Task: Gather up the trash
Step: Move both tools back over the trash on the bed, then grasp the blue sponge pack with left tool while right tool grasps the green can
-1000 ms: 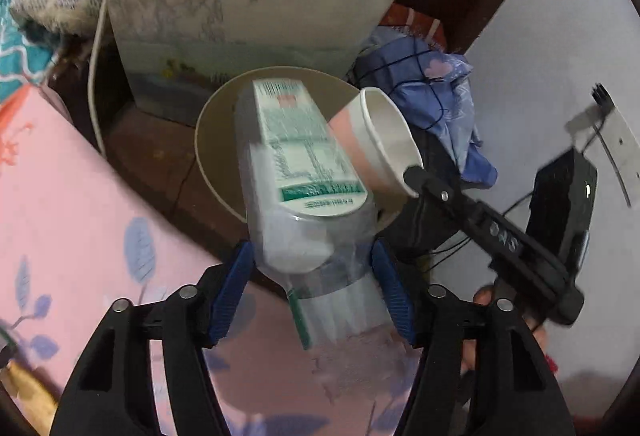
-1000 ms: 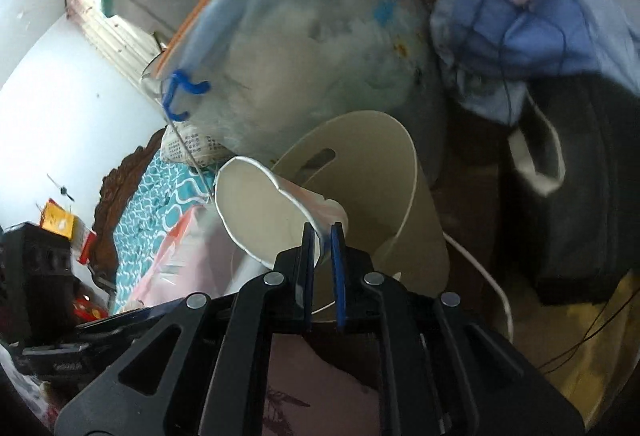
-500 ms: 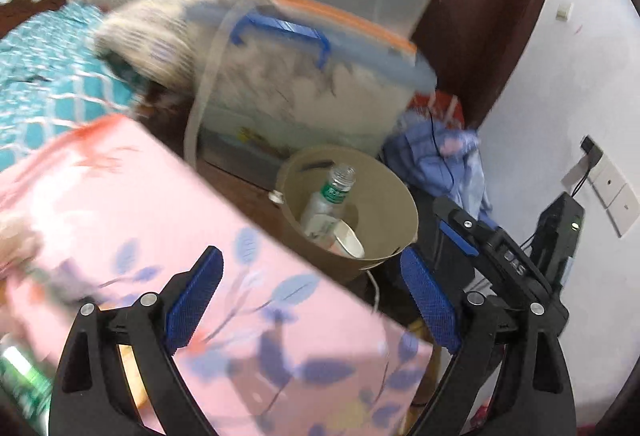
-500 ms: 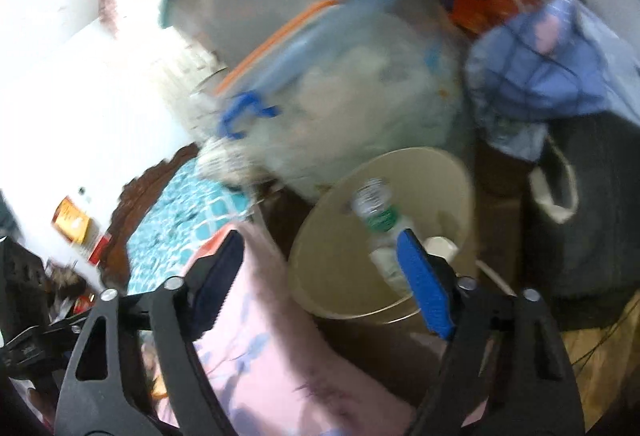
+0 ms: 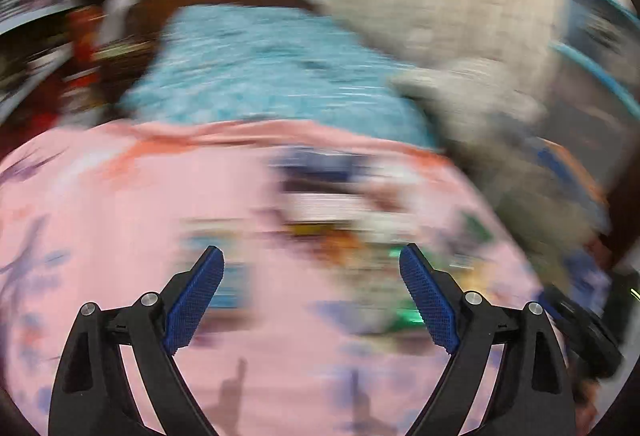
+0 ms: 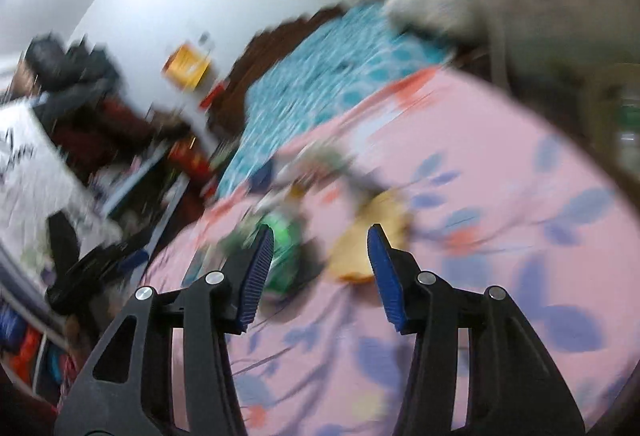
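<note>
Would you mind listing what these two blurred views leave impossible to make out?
- Left wrist: litter on the pink sheet is motion-smeared; items unidentifiable.
- Right wrist: green object and yellow object blurred beyond naming.
- Right wrist: bin cut off by the edge; contents unclear.

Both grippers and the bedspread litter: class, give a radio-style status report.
Left gripper open, empty. Right gripper open, empty. Blurred litter on pink bedspread: green item, yellow item. Nothing blocking.
</note>
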Demonstrator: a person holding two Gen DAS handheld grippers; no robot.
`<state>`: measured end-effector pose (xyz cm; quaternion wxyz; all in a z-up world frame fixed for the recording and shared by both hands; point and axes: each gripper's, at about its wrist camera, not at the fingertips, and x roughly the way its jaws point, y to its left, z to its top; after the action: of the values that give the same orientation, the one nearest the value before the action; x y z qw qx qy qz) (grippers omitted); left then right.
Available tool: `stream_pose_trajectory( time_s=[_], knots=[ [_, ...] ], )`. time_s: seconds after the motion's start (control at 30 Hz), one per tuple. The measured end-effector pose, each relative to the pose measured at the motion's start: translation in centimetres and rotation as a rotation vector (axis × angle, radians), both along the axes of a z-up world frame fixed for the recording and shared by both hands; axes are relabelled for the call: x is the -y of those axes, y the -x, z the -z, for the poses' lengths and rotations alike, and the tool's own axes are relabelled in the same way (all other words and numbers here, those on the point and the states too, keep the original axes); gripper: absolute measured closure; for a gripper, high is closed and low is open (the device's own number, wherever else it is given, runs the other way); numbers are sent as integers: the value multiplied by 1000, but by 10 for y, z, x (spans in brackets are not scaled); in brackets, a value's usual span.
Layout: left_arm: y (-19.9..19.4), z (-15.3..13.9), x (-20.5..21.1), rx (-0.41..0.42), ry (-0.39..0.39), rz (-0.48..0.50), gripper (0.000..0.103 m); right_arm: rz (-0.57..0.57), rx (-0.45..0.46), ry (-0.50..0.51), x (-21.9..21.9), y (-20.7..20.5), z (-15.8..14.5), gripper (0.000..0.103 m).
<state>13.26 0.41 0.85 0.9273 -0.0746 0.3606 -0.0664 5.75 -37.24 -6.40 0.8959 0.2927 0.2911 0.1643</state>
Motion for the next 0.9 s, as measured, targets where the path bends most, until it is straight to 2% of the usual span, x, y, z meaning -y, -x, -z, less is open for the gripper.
stream_pose_trajectory(
  time_s=[0.1,0.2,0.27,0.43,0.53,0.63,0.7,0.73,0.77,0.8,0.83,0.9],
  knots=[
    [-15,16,-52,-76,17,-129,18,-78,-45,28,-35,-23,8,51],
    [-26,31,-74,-116,20,-148,17,-101,-105,30,-54,-45,17,50],
    [-32,41,-73,-133,2,-124,17,-117,-145,25,-63,-61,21,50],
    [-55,71,-63,-185,-55,-91,17,-125,-216,85,-81,-91,34,50],
    [-64,89,-52,-219,-66,-78,17,-124,-234,115,-88,-96,35,44],
    [-65,95,-43,-218,-96,-56,17,-130,-251,135,-96,-101,39,40],
    [-62,99,-40,-221,-109,-48,22,-152,-251,133,-102,-104,42,36],
    [-62,102,-40,-230,-108,-45,32,-162,-255,121,-103,-105,42,35],
    [-59,102,-40,-219,-126,-54,36,-171,-262,99,-104,-106,44,35],
    [-57,102,-40,-216,-137,-52,43,-178,-266,83,-106,-107,45,36],
    [-54,101,-41,-212,-137,-48,45,-190,-268,71,-107,-106,46,38],
    [-47,99,-43,-208,-123,-48,45,-238,-251,14,-108,-101,46,58]
  ],
)
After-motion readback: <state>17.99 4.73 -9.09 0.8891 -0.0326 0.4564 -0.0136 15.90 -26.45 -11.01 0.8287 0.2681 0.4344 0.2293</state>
